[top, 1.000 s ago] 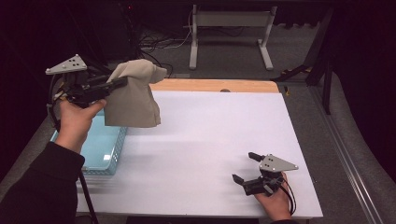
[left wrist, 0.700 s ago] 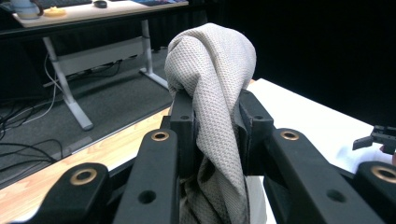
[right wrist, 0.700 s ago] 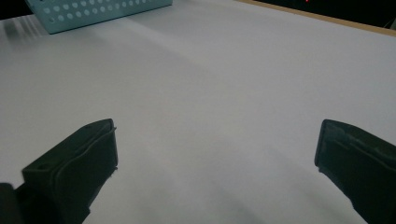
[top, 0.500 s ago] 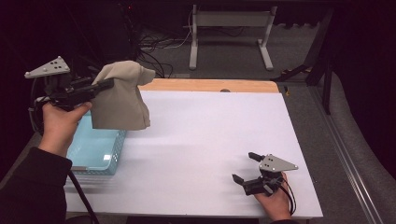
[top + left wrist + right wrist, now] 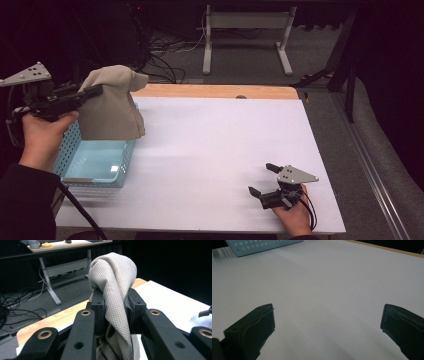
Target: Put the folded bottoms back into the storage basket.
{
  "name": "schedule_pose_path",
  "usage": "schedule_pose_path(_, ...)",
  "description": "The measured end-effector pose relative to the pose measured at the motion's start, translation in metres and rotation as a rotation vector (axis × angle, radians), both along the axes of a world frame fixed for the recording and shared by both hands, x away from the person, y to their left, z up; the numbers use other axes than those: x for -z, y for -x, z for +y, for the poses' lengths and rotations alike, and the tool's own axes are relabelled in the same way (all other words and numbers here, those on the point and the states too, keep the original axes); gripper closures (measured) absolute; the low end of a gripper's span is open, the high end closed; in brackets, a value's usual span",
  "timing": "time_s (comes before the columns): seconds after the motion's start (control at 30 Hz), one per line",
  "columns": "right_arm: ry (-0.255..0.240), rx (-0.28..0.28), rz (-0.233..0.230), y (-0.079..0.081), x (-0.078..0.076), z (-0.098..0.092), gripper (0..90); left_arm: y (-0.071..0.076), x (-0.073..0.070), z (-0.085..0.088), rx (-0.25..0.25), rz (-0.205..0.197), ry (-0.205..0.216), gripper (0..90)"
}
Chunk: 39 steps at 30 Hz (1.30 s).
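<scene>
Beige cloth [image 5: 112, 107]: soft, light, drapes; best gripped at bunched fold. L gripper [image 5: 95, 92] clamps it over basket [image 5: 95, 167]. R gripper [image 5: 262, 181] spread, holds nothing.

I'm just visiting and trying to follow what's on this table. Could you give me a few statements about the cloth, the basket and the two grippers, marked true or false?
1. The left gripper pinches a beige cloth. True.
2. The cloth lies flat on the table. False: it hangs in the air above the blue basket.
3. The right gripper is open, with nothing between its jaws. True.
4. The basket stands at the table's right edge. False: it stands at the left edge.
</scene>
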State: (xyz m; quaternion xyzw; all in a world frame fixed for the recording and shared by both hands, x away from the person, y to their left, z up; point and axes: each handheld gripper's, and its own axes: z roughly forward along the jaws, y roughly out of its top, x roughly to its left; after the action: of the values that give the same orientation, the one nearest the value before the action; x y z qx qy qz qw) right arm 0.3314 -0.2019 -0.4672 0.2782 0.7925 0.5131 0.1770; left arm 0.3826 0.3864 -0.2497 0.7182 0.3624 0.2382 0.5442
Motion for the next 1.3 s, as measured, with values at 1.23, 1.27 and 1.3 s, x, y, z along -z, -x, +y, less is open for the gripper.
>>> schedule_pose_path(1.23,0.008,-0.034,0.019,-0.001,0.001,0.002,0.0,0.035,0.017,0.047,-0.077,0.064,-0.048,72.5)
schedule_pose_path(1.27,0.007,-0.036,0.02,-0.001,0.001,0.002,0.0,0.036,0.018,0.048,-0.076,0.066,-0.05,72.5)
schedule_pose_path(1.3,0.007,-0.039,0.02,-0.001,0.001,0.002,0.1,0.036,0.02,0.048,-0.076,0.07,-0.05,72.4)
